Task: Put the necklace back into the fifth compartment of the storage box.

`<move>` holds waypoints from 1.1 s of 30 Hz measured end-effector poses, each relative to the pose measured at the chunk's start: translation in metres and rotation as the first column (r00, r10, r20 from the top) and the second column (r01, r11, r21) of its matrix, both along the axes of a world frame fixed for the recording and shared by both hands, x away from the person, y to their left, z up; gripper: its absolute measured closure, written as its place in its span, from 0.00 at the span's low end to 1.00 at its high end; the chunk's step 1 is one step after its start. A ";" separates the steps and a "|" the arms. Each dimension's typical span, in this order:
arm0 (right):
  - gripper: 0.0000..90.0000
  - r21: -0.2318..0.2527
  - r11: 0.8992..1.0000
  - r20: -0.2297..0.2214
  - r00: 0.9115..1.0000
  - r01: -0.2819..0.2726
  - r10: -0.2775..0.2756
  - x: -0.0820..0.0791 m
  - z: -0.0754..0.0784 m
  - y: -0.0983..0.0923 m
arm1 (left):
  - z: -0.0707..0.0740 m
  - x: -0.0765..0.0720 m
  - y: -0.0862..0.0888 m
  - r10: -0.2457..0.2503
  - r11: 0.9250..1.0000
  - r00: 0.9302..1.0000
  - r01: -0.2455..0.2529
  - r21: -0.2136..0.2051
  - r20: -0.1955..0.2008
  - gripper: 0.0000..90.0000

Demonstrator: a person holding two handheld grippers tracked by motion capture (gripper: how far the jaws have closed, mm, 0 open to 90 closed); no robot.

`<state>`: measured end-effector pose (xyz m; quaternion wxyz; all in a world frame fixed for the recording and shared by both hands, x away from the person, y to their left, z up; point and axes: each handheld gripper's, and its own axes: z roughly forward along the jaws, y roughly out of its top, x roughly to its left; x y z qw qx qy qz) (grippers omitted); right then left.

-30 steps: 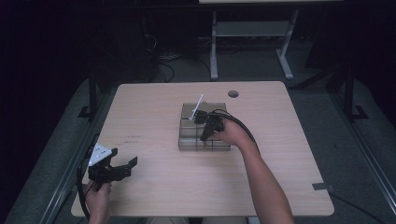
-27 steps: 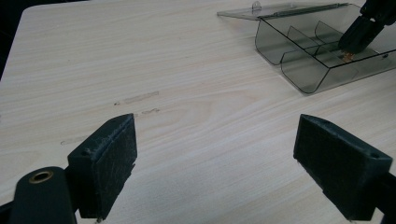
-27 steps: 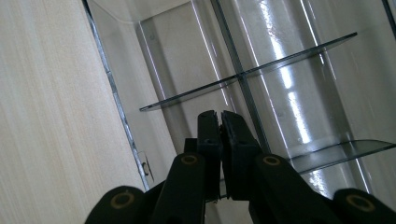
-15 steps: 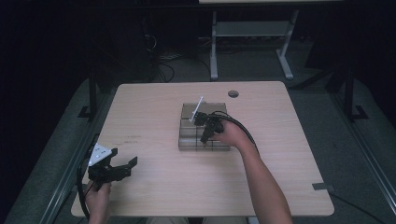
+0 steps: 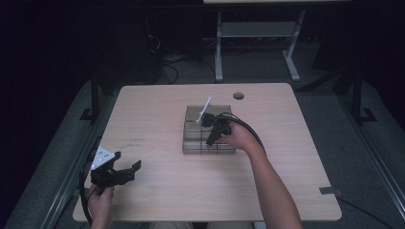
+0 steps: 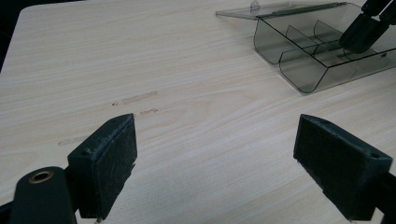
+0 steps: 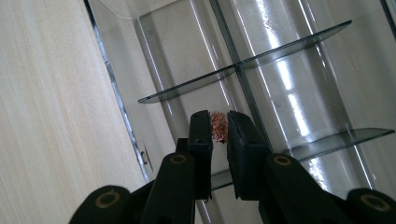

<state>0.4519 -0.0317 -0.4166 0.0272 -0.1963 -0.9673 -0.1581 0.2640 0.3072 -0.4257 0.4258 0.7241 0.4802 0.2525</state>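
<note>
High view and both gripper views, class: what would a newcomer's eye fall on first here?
First, the smoky clear compartment box lying open mid-table, with the right tongs dipped into one compartment. Their jaws have just been opening, and a small coppery glittering bit sits between them. Next, the left tongs hang wide open over bare wooden table near its front left corner.

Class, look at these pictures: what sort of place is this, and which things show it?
Probably a lab or workshop recording station: a bare wooden table in a dark room, a metal stand with floor cables behind.
</note>
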 end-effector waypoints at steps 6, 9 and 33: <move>0.85 0.016 1.000 0.012 1.000 -0.001 0.001 -0.005 0.009 -0.006 | 0.000 0.000 0.000 0.002 1.000 1.000 -0.002 -0.001 0.004 0.14; 0.84 0.018 1.000 0.018 1.000 -0.002 0.002 -0.006 0.011 -0.008 | 0.000 0.000 0.000 0.000 1.000 1.000 0.000 0.003 0.002 0.14; 0.70 0.044 0.999 0.031 0.999 0.022 -0.023 -0.017 0.029 -0.036 | -0.001 0.000 -0.001 0.006 1.000 1.000 -0.006 0.004 -0.002 0.14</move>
